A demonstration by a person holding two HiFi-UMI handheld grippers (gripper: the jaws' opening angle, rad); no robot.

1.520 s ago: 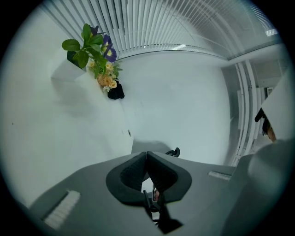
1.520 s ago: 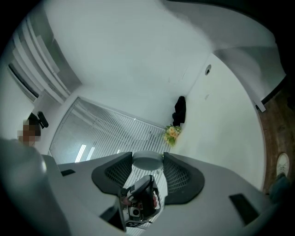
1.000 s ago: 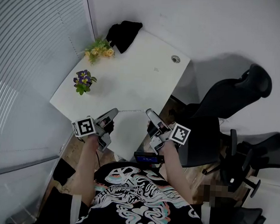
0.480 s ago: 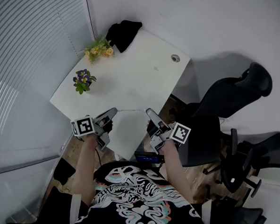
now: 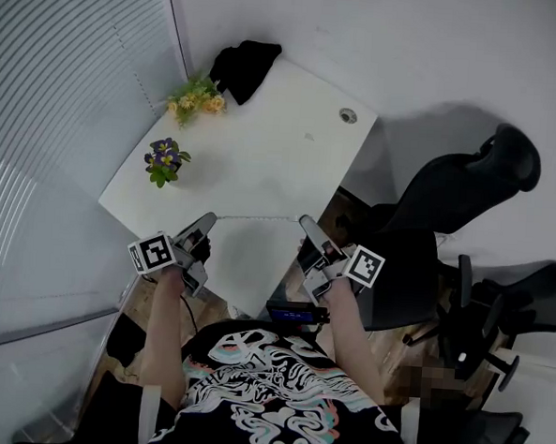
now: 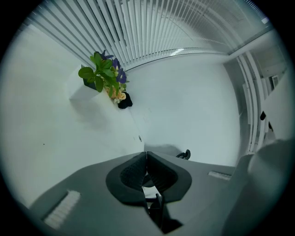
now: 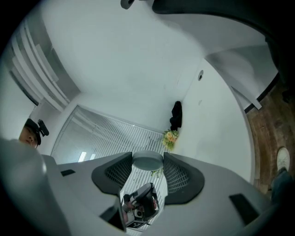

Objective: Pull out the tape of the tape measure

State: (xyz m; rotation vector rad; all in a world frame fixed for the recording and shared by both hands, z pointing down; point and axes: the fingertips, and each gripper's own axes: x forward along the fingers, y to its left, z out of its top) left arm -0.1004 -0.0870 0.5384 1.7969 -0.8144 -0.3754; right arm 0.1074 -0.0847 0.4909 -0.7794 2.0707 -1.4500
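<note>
A round grey tape measure case (image 7: pixel 147 162) sits between the pads of my right gripper (image 5: pixel 308 226), which is shut on it. A thin pale tape (image 5: pixel 259 217) runs from there leftward to my left gripper (image 5: pixel 209 222), above the near edge of the white table (image 5: pixel 263 159). The left gripper's jaws are pressed together (image 6: pixel 146 159), with a white sliver of the tape (image 6: pixel 148 191) showing behind the pads. In the right gripper view the left gripper (image 7: pixel 140 205) appears below the case, facing it.
Two small flower pots (image 5: pixel 165 161) (image 5: pixel 197 97) and a black bundle (image 5: pixel 245 66) stand along the table's far left side. Office chairs (image 5: pixel 468 190) crowd the right. A window with blinds (image 5: pixel 59 109) lies to the left. A dark device (image 5: pixel 296 313) hangs by the person's chest.
My left gripper has moved left and slightly down, away from the right gripper, and the stretch of tape between them has grown longer. The right gripper has barely shifted.
</note>
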